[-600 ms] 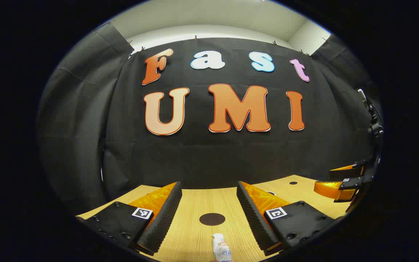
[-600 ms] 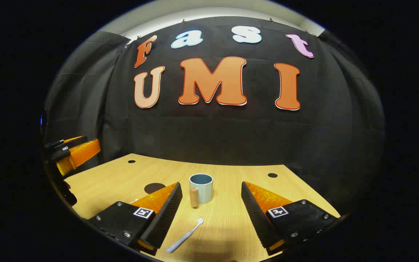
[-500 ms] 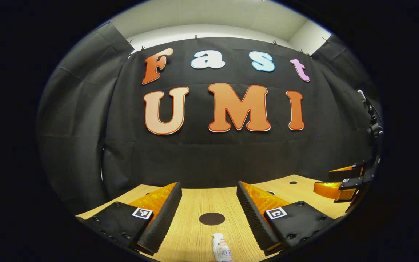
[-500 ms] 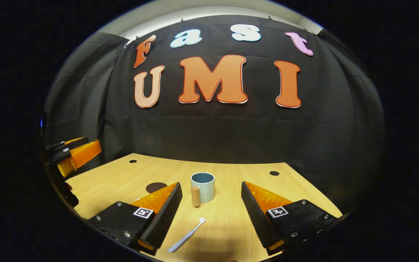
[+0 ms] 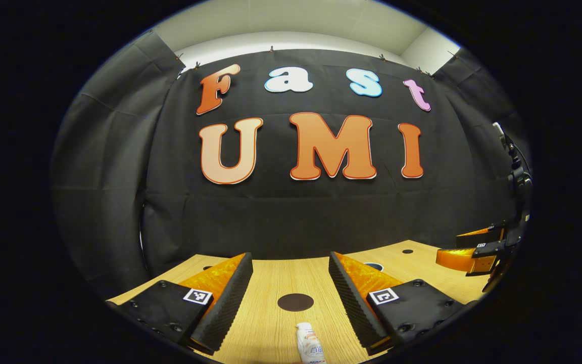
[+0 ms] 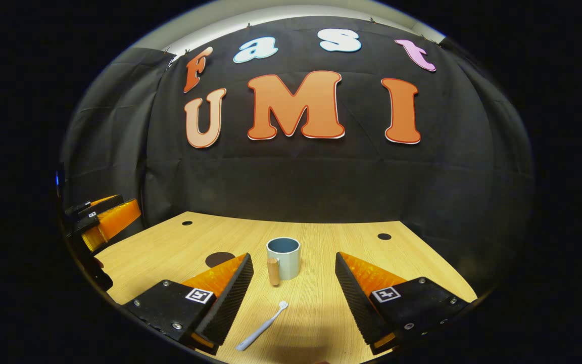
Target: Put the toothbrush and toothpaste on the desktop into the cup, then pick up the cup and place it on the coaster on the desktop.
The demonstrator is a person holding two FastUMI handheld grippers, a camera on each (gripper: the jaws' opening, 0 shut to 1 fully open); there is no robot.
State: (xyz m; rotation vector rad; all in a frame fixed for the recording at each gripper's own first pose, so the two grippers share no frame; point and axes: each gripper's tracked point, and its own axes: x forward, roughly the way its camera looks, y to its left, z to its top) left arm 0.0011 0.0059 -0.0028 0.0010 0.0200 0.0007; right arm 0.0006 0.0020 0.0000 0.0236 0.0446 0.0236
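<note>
You are tipping both grippers down a touch toward the desk [image 6: 170,247]: the right gripper [image 6: 293,288], jaws spread and empty, is closing on the toothbrush [image 6: 262,327] lying between them, cup [image 6: 283,258] just beyond. The left gripper [image 5: 291,288], also spread, is framing the coaster [image 5: 295,302] and what looks like the toothpaste [image 5: 309,345]. Nothing is picked up yet.

In the right gripper view the cup [image 6: 283,258] stands on the bench [image 6: 351,237] at frame centre, with the toothbrush [image 6: 261,326] lying below it toward the lower middle. The coaster [image 6: 219,259] lies left of the cup. In the left gripper view the toothpaste [image 5: 308,345] lies at the bottom centre, the coaster [image 5: 295,302] just above it.
</note>
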